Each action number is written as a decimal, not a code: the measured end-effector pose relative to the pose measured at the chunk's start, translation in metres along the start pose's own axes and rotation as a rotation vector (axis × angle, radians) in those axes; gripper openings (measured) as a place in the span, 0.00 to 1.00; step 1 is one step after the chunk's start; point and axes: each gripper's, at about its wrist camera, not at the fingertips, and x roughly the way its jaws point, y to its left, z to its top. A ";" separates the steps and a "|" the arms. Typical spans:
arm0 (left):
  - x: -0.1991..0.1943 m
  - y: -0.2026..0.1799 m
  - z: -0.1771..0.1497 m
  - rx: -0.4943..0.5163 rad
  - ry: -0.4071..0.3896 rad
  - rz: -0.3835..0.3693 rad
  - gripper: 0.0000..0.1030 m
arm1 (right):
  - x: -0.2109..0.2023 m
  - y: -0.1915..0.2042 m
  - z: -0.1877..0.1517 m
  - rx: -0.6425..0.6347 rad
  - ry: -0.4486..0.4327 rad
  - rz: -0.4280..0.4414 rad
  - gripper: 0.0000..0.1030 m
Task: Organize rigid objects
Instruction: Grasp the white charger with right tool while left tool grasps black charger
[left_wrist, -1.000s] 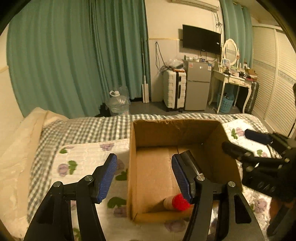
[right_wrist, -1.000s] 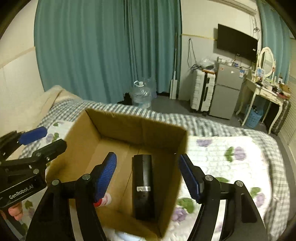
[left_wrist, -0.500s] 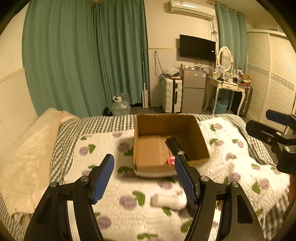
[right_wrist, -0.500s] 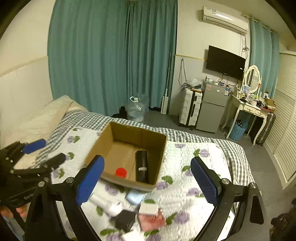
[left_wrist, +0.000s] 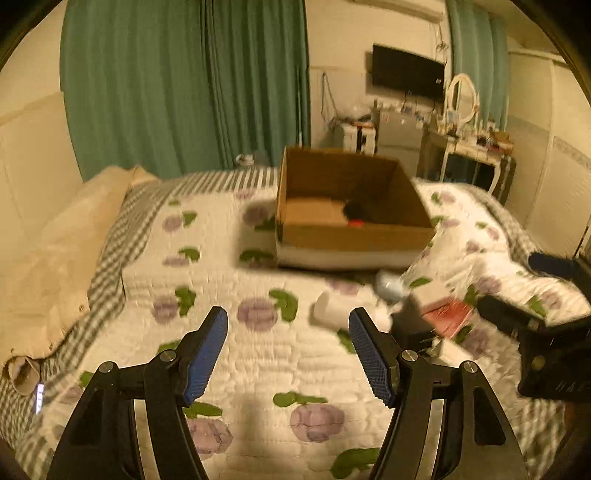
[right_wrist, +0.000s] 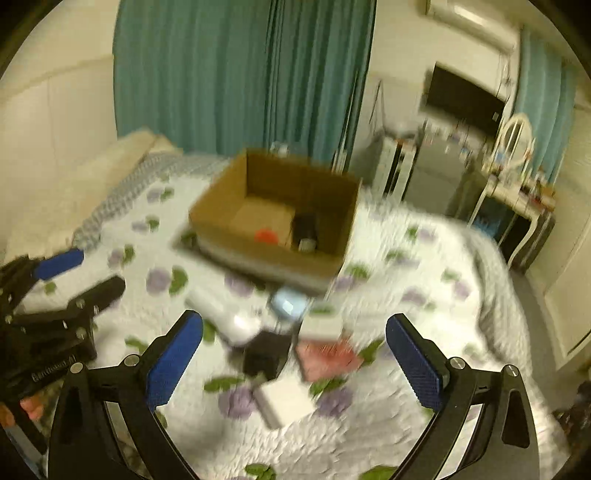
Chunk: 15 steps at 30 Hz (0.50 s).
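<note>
A brown cardboard box (left_wrist: 354, 236) (right_wrist: 236, 229) sits on the flowered quilt and holds a black cylinder (right_wrist: 304, 230) and a red-capped item (right_wrist: 266, 235). In front of it lie loose objects: a white bottle (right_wrist: 225, 314) (left_wrist: 332, 314), a light blue case (right_wrist: 288, 304), a black box (right_wrist: 266, 352), a red packet (right_wrist: 328, 356) and white boxes (right_wrist: 286, 402). My left gripper (left_wrist: 288, 350) is open and empty above the quilt, left of the pile. My right gripper (right_wrist: 293, 363) is wide open and empty above the pile.
A cream pillow (left_wrist: 55, 258) lies at the left edge of the bed. Green curtains (left_wrist: 184, 85), a suitcase, a small fridge and a dressing table (left_wrist: 469, 155) stand beyond the bed. The quilt (left_wrist: 221, 288) is bare to the left of the pile.
Both grippers have pulled back and away from the box, where they hovered a second ago. The loose pile in front of the box has come into view. The right jaws have opened wider.
</note>
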 end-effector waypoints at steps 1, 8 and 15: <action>0.004 0.001 -0.002 -0.004 0.003 0.001 0.69 | 0.009 0.000 -0.006 0.000 0.021 0.000 0.97; 0.030 0.001 -0.018 0.005 0.058 -0.005 0.69 | 0.078 -0.005 -0.053 0.012 0.222 0.012 0.97; 0.041 -0.004 -0.025 0.027 0.088 -0.016 0.69 | 0.112 -0.009 -0.074 0.033 0.328 0.042 0.82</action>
